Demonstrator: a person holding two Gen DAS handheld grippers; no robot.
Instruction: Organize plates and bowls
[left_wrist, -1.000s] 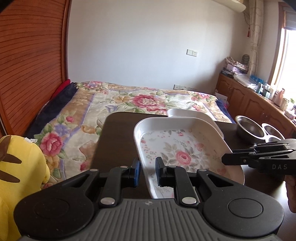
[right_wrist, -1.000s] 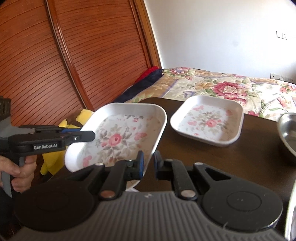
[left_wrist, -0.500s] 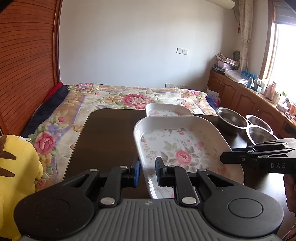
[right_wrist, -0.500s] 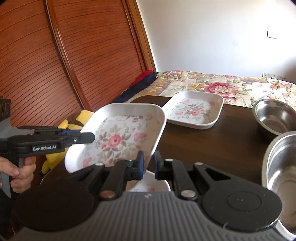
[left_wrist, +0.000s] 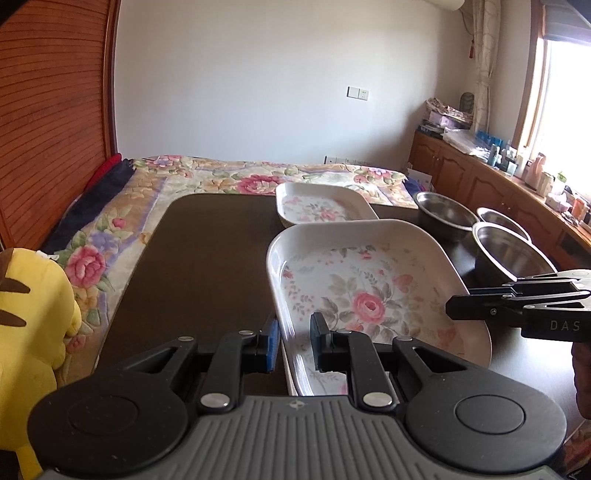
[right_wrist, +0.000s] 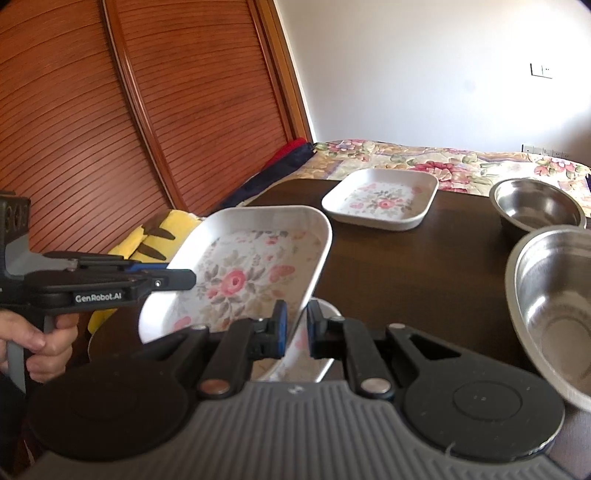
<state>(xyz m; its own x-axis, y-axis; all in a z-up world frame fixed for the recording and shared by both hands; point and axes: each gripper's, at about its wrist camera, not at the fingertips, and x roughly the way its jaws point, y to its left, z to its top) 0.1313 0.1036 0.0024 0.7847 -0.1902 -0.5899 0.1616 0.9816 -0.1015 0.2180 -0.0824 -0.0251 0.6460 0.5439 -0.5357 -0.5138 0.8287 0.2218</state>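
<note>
Both your left gripper (left_wrist: 293, 341) and right gripper (right_wrist: 295, 326) clamp the floral plate (left_wrist: 365, 291), now pulled back from the far plate (left_wrist: 323, 208); probably stacking onto another plate beneath.

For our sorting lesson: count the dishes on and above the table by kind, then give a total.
Plates: 3 (held plate, far plate, plate beneath)
Bowls: 3 (near bowl, middle bowl, far bowl)
Total: 6

Bright window (left_wrist: 565, 122) daylight; sharp, edges fisheye-bent.
</note>
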